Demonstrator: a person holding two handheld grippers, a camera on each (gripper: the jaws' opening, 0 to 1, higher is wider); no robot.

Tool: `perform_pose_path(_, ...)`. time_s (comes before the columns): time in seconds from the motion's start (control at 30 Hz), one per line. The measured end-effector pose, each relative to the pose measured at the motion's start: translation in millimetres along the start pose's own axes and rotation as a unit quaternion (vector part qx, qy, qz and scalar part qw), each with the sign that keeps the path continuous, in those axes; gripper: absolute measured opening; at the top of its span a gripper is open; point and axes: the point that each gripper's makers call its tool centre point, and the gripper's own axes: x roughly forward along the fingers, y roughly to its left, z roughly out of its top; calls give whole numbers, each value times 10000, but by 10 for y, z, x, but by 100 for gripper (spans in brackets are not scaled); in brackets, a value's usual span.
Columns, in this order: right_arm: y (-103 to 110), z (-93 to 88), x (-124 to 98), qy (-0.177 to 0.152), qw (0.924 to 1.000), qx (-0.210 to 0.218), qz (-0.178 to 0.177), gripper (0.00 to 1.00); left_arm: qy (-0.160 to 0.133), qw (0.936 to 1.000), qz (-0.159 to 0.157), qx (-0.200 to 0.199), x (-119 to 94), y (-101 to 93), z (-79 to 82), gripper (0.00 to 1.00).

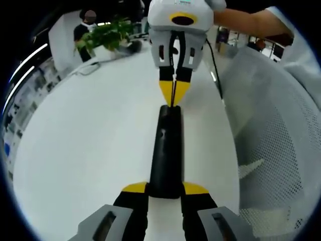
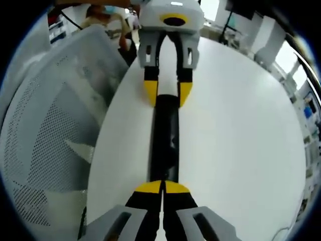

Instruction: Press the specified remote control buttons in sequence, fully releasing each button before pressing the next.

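— Between the left gripper (image 1: 165, 190) jaws, what sits clamped?
— One end of the remote control (image 1: 165, 150), lying mid-worktop (image 1: 90, 150). The right gripper (image 2: 161, 187), jaws together, tips the far end.
— Advice?
— Hold steady; press straight down, then lift fully clear.
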Motion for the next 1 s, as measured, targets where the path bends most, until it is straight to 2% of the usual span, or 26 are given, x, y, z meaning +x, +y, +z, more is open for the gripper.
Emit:
perform_pose_path(0.37, -10, 0, 11, 16, 9998, 160, 109, 0, -21, 10000, -2, -17, -3, -7, 6, 24)
perform_pose_path(0.6, -10, -3, 16, 113, 9999, 88, 96, 0, -35, 10000, -8, -24, -4, -6, 5, 23)
perform_pose_path(0.87, -13, -7, 15, 82, 9998, 131, 87, 0, -26, 10000, 0, -17, -1, 2, -2, 23)
perform_pose_path(1.0, -15, -12, 6, -46, 9996, 255, 56, 0, -28, 10000, 0, -9, 0, 5, -4, 23)
